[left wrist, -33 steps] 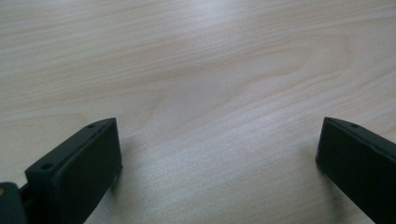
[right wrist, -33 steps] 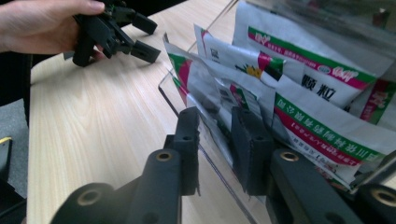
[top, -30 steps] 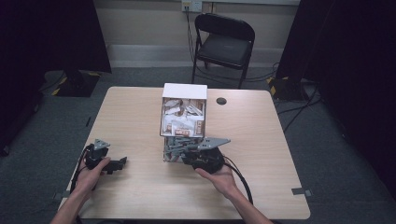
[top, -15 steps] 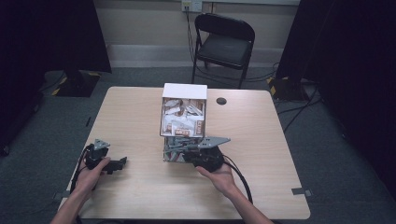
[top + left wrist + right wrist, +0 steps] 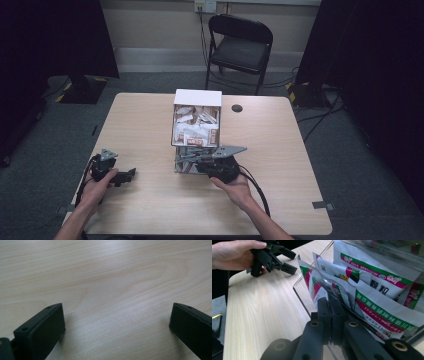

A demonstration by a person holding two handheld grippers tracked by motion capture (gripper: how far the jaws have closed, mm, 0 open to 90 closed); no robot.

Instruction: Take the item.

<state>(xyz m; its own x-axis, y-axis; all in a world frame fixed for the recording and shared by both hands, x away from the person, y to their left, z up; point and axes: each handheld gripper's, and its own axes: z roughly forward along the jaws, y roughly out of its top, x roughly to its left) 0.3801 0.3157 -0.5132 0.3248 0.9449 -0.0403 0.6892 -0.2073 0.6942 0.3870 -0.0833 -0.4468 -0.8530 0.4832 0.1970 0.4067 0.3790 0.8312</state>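
Dim, perhaps overhead-lit room; soft shadows, blurred near jaws.

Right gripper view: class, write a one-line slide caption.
Right gripper, jaws together, reaches into a clear bin of green-and-red sachets; the left gripper waits open behind.

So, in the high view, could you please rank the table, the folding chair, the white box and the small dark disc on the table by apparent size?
1. Table
2. Folding chair, though it stands farther from the camera
3. White box
4. Dark disc
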